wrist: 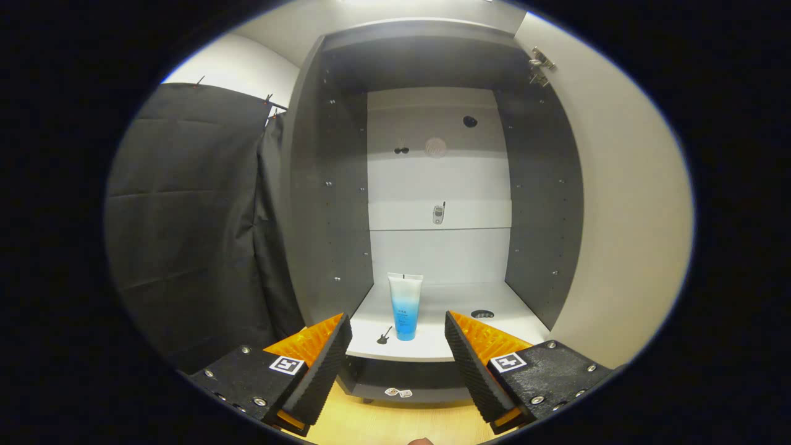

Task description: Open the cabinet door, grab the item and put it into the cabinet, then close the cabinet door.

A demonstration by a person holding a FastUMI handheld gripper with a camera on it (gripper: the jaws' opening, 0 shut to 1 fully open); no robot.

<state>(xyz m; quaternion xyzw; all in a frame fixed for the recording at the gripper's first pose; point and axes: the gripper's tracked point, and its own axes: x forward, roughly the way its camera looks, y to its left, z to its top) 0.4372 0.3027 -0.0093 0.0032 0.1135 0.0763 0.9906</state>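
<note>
The cabinet (321, 204) stands open straight ahead, with dark side walls and a pale back panel. Its door (618, 204) is swung wide to the right, hinges showing at its top. A blue and white tube (405, 307) stands upright, cap down, on the cabinet's white bottom shelf (445, 346), near the front edge. My gripper (398, 334) is open and holds nothing. The fingers flank the shelf's front edge, and the tube stands just beyond them, a little toward the left finger.
A small guitar-shaped sticker (384, 335) lies on the shelf left of the tube, and a round hole (482, 314) sits to its right. Black cloth (198, 235) hangs left of the cabinet. A wooden surface (395, 423) lies below the fingers.
</note>
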